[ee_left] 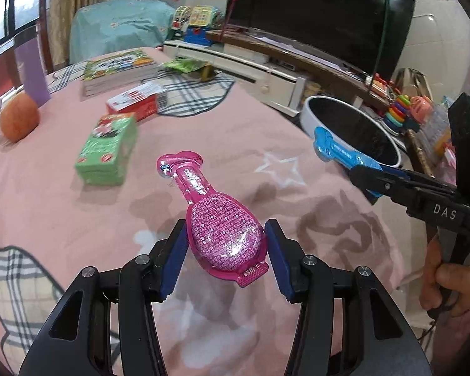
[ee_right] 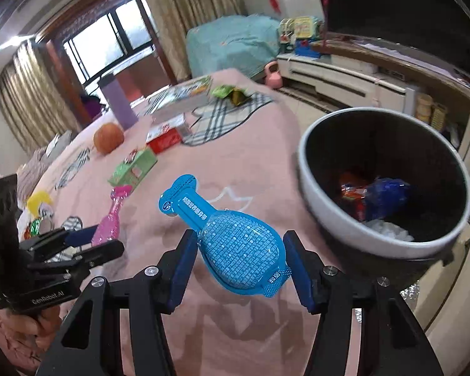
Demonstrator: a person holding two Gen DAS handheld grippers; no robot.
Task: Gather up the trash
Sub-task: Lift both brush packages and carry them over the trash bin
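Observation:
My left gripper (ee_left: 225,250) is shut on a pink bottle-shaped plastic wrapper (ee_left: 216,219) and holds it above the pink bedspread (ee_left: 62,213). My right gripper (ee_right: 238,263) is shut on a matching blue wrapper (ee_right: 235,238), held just left of the white trash bin (ee_right: 316,200). The bin has a black inside with red, blue and white trash in it. In the left wrist view the blue wrapper (ee_left: 341,153) sits at the bin's rim (ee_left: 310,106). In the right wrist view the pink wrapper (ee_right: 111,219) shows in the left gripper (ee_right: 87,241).
On the bedspread lie a green box (ee_left: 109,147), a red-and-white box (ee_left: 134,100), books (ee_left: 119,69), an orange (ee_left: 18,119), a purple cup (ee_left: 33,72) and green wrappers (ee_left: 188,65). A TV (ee_left: 329,15) on a low cabinet and toys stand behind.

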